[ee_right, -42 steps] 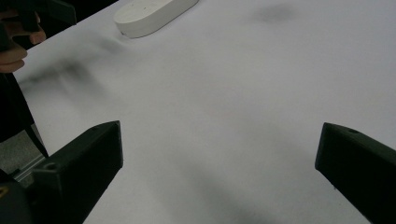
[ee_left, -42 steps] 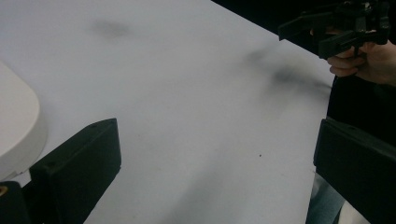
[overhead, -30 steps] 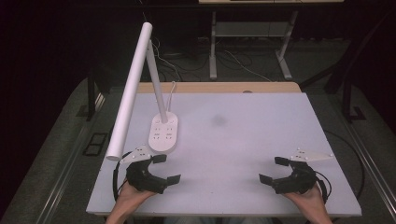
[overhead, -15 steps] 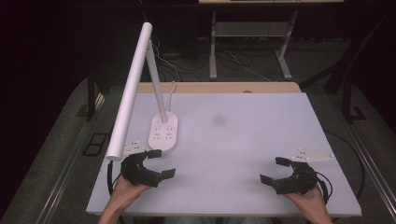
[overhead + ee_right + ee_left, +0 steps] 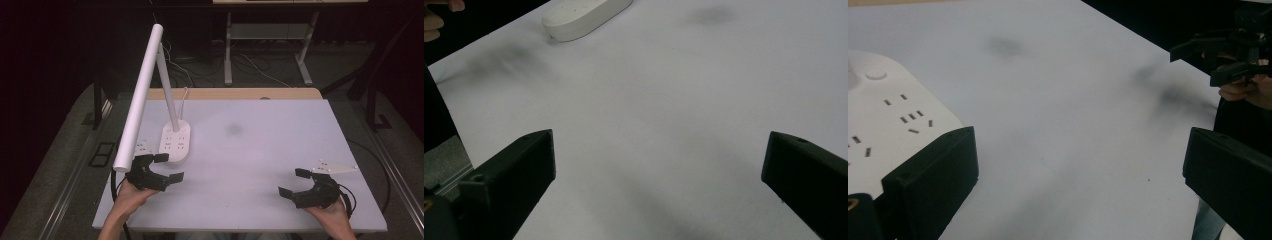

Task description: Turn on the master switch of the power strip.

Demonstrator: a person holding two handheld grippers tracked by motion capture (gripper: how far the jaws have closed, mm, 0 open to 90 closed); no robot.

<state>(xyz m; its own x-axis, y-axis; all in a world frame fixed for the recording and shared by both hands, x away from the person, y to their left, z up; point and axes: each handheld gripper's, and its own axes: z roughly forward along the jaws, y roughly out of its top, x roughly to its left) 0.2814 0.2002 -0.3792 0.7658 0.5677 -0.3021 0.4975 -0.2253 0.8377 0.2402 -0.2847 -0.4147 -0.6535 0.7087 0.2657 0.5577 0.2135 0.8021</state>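
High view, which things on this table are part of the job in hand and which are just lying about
In the job: lamp base with sockets, left gripper open beside it, lamp tube.
Lying about: dark smudge on the table; right gripper, open, apart.

— What lies under the left gripper (image 5: 170, 166) and the right gripper (image 5: 291, 182)?
— A white tabletop (image 5: 270, 155), spreading ahead of both. Well ahead of them, roughly between the two, sits a dark smudge (image 5: 233, 130).
— And past that?
— A wooden strip (image 5: 235, 93) runs along the table's far edge. Beyond it, on the grey carpet (image 5: 395, 125), loose cables (image 5: 260, 70) trail around the metal legs (image 5: 228, 50) of another table.
— Anything off to the side?
— Left of the left gripper, down on the floor, a black floor plate (image 5: 102, 153) lies beside a metal rail (image 5: 65, 190).
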